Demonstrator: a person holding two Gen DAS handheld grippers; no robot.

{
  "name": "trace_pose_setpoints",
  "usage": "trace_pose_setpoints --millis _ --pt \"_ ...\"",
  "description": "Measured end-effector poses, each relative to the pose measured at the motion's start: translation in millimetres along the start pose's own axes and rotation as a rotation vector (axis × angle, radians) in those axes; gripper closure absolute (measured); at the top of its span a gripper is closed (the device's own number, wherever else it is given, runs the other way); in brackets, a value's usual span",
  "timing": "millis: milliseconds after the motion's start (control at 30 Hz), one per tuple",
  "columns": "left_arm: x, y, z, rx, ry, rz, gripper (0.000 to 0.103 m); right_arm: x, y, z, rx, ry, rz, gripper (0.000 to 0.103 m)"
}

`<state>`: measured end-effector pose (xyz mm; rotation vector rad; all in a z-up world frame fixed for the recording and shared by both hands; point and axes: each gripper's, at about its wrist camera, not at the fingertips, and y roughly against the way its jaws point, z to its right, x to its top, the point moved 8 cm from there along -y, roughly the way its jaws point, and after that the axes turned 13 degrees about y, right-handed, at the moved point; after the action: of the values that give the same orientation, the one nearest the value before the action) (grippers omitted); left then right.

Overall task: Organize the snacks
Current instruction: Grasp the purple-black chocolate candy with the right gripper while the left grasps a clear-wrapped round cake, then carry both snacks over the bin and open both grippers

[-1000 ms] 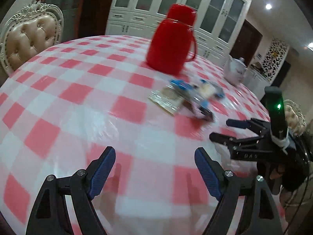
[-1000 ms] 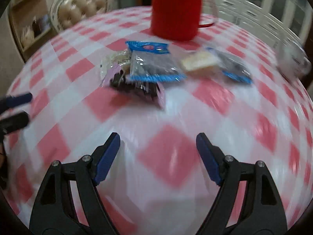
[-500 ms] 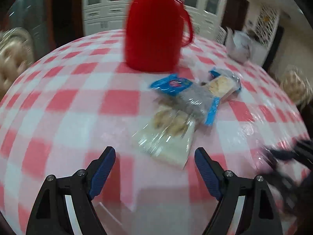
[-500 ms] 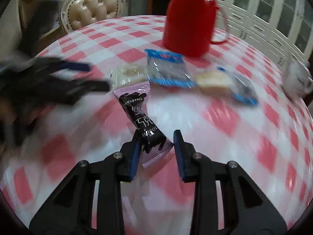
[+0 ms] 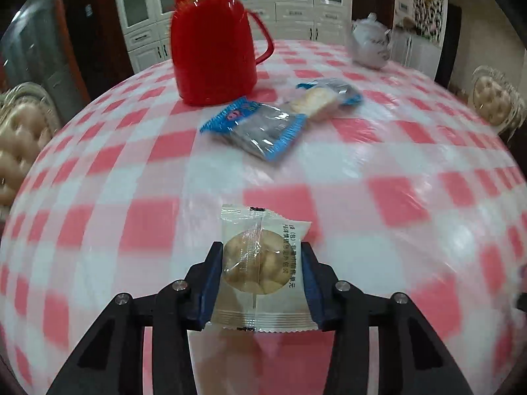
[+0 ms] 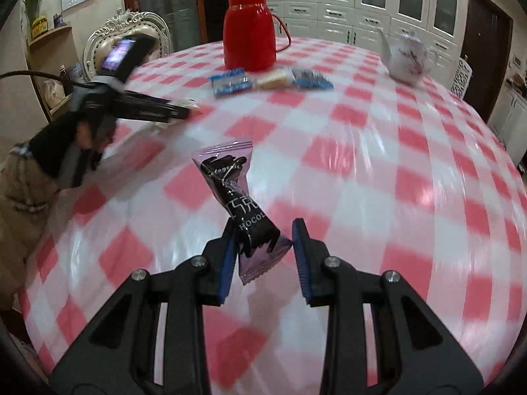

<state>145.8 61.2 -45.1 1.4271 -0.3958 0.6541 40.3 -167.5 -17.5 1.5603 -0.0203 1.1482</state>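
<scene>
My left gripper (image 5: 262, 279) is shut on a clear-wrapped biscuit packet (image 5: 260, 270) and holds it above the checked tablecloth (image 5: 131, 223). My right gripper (image 6: 265, 258) is shut on a purple-and-black chocolate packet (image 6: 240, 204), which sticks up and away from the jaws. A blue-edged snack packet (image 5: 257, 128) and a second blue packet with a pale cracker (image 5: 324, 98) lie beside the red thermos (image 5: 212, 49); both also show in the right wrist view (image 6: 230, 82). The left gripper appears blurred at the left of the right wrist view (image 6: 184, 112).
A white teapot (image 5: 370, 47) stands at the far right of the round table. Padded chairs (image 5: 19, 138) stand at the left and right edges (image 5: 494, 98). White cabinets (image 6: 362, 0) line the back wall.
Both grippers closed on packets: the left took the biscuit packet, the right the chocolate packet. Both packets are now lifted and pulled back from the remaining snacks.
</scene>
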Motion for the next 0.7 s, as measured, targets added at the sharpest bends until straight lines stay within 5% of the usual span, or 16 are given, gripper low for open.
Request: trace_pose_setpoints --millis 233,400,700 --pt "-71 81 53 -0.197 0.087 0.086 0.057 -31 43 -15 0.001 -0.034 0.029 0.067" --pt "-113 117 129 -0.301 -0.025 0.083 0.057 -65 80 -13 -0.026 -0.06 0.015 0.067" --pt "-174 143 211 -0.352 -0.2 0.04 0.057 -131 124 -4 -0.065 -0.073 -0.079 0.067"
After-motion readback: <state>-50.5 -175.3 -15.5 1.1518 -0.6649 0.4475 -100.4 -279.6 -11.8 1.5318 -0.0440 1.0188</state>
